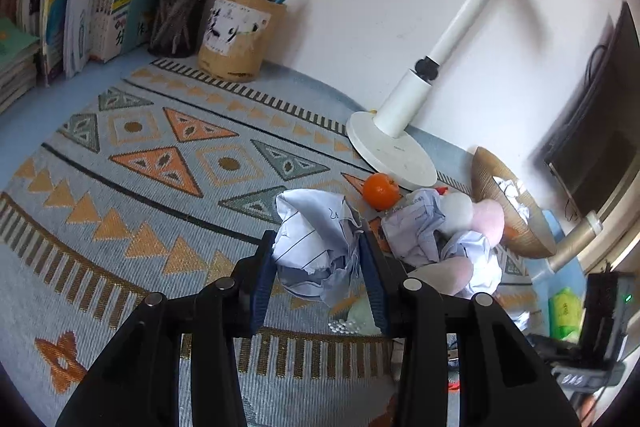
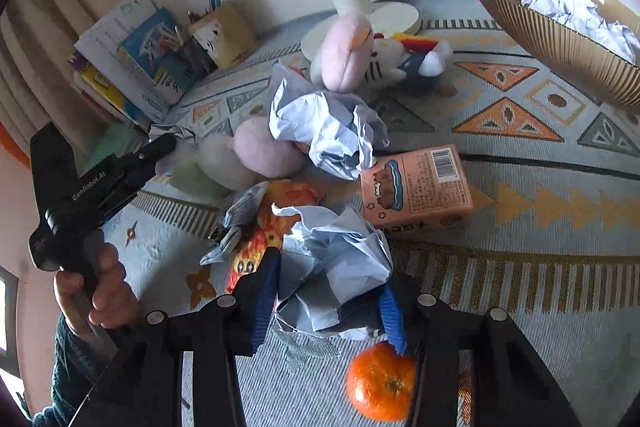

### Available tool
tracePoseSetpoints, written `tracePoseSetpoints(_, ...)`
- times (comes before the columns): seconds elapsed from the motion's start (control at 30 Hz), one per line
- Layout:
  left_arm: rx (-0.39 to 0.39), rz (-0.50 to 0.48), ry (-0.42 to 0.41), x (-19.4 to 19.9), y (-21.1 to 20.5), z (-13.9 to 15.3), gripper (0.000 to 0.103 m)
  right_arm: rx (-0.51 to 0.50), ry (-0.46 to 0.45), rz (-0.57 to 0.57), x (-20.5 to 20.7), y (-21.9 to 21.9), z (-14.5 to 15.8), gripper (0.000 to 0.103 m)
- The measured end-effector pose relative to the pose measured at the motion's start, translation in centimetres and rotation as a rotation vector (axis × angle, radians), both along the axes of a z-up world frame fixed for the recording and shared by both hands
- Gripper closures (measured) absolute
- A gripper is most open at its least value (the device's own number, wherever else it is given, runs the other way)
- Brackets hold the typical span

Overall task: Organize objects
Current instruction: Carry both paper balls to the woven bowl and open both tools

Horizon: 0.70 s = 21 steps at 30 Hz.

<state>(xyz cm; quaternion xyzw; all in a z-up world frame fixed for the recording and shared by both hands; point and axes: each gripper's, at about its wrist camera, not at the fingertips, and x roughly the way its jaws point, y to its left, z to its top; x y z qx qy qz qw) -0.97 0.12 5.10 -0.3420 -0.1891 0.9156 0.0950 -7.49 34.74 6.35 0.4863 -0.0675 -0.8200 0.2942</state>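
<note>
Patterned cloth (image 1: 160, 155): both tongs, left (image 1: 318, 247) and right (image 2: 332, 279), pinch paper wads (image 1: 316, 239) (image 2: 336, 259); we lift clear toward the bowl (image 2: 560, 47).

Orange mandarin (image 2: 381, 383), pale-blue crumpled paper (image 2: 336, 267), geometric blue-orange tablecloth (image 1: 160, 155).

My grippers: left gripper (image 1: 318, 247) and right gripper (image 2: 328, 291) are black-framed with ribbed blue pads (image 1: 262, 291), silver screws, white GenRobot.AI lettering; dark sleeve (image 2: 66, 379).
</note>
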Motion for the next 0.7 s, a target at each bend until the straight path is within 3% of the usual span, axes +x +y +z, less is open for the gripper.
tracePoseSetpoints(0.2, -0.023, -0.043, 0.069, 1.4, 2.4, 2.8, 0.065, -0.071, 0.076, -0.053, 0.7, 3.0, 2.7, 0.061)
tracePoseSetpoints(0.37, -0.065, -0.129, 0.127, 1.8, 7.6, 6.8, 0.065, -0.090, 0.150, -0.122, 1.1, 6.6, 5.8, 0.061)
tracePoseSetpoints(0.57, -0.096, -0.275, 0.181, -1.1, 16.1, 11.3, 0.065, 0.004, 0.361, -0.314, 1.2, 12.1, 12.0, 0.061)
tracePoseSetpoints(0.7, -0.172, -0.350, 0.149, -4.4, 22.6, 11.6, 0.065, 0.097, 0.475, -0.515, -0.4, 15.8, 15.4, 0.060)
